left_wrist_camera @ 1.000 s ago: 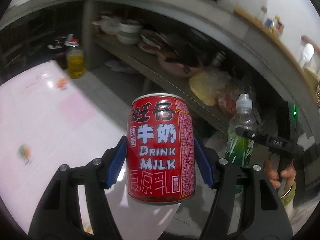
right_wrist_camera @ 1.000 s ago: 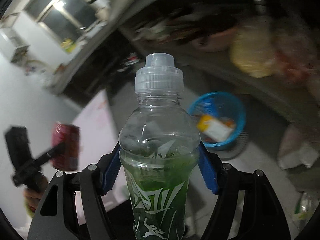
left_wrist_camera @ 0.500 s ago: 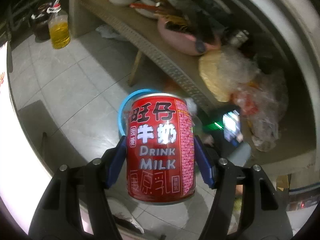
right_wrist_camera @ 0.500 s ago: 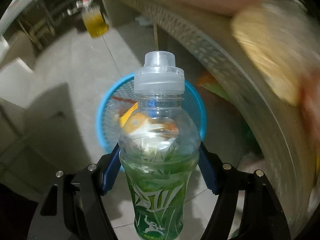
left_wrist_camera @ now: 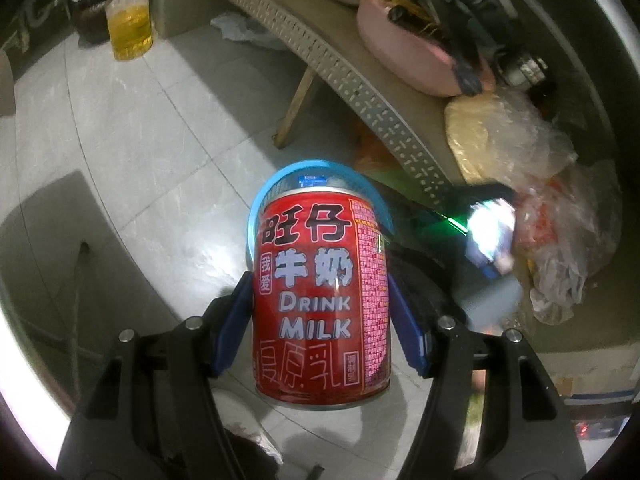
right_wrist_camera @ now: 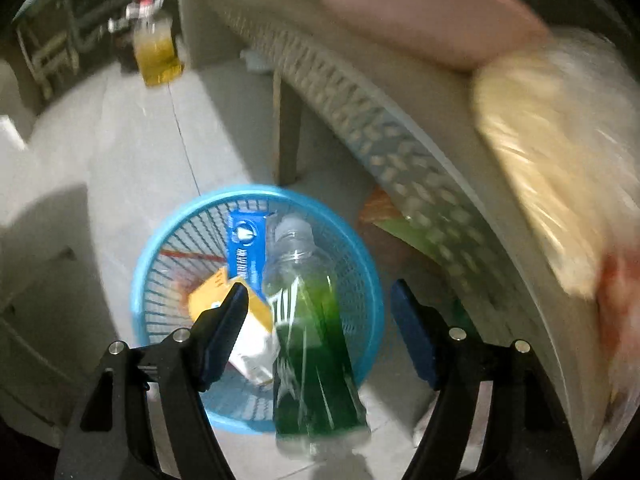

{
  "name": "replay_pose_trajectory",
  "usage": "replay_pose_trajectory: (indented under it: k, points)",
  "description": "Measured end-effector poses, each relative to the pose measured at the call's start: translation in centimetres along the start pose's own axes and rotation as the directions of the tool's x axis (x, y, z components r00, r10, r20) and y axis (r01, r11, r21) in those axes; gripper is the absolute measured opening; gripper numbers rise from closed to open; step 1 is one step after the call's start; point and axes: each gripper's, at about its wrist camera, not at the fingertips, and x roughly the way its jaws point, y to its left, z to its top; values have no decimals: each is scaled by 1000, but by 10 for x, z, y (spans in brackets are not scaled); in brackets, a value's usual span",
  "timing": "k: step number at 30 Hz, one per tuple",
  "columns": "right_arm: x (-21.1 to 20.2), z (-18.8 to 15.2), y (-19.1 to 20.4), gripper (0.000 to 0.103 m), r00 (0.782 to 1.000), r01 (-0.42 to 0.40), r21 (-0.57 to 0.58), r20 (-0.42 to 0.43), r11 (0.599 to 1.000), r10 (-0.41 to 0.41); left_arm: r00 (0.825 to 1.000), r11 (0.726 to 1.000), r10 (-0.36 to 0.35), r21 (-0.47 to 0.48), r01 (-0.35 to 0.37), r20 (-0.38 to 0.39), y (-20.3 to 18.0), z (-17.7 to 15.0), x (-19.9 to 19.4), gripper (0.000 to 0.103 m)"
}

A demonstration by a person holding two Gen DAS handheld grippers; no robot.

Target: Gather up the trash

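Red milk can (left_wrist_camera: 322, 300) fills the left wrist view, upright, pinched between the blue pads of the left gripper (left_wrist_camera: 322, 316); behind its top peeks the rim of the blue wastebasket (left_wrist_camera: 256, 210) on the grey tiled floor (left_wrist_camera: 132, 132); over to the right wrist view; right gripper (right_wrist_camera: 320, 320) spreading, pads clear of the green drink bottle (right_wrist_camera: 312, 332), blurred, cap pointing into the mesh basket (right_wrist_camera: 256, 196); a blue packet (right_wrist_camera: 245, 248) and a yellow carton (right_wrist_camera: 224, 292) lie inside.

left gripper (left_wrist_camera: 320, 316): clamped, angled down | right gripper (right_wrist_camera: 320, 312): jaws opening (pads clear)
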Motion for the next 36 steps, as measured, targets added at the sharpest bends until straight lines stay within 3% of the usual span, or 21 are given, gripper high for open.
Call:
replay_pose_trajectory:
  k: [7,9,13,19,25,31,36]
  points:
    - [-82,-84,-29,71,989,-135,166,76,977,124,996,997,51,-45,-54,-70,-15,24,46,63]
    - [-94,-103,-35,71,988,-147,206,73,968,134,993,995,85,-50,-89,-78,-20,33,60,74]
    - [-115,-140,-52,71,989,-144,276,59,950,133,995,991,86,-100,-91,-54,-23,36,55,75]
    - [-134,-166,-69,71,992,-129,314,59,941,116,999,998,42,-47,-41,21,-42,9,-3,75]
    - [-185,-170,-71,72,978,-175,322,163,930,128,986,997,9,75,-22,164,-58,-49,-95,81]
    - [-256,-177,-42,91,942,-240,232,288,942,169,910,990,30,112,-84,414,-57,-155,-195,90]
    - [-310,-187,-2,96,915,-280,109,332,954,230,841,983,147,14,-181,521,-45,-234,-231,94]
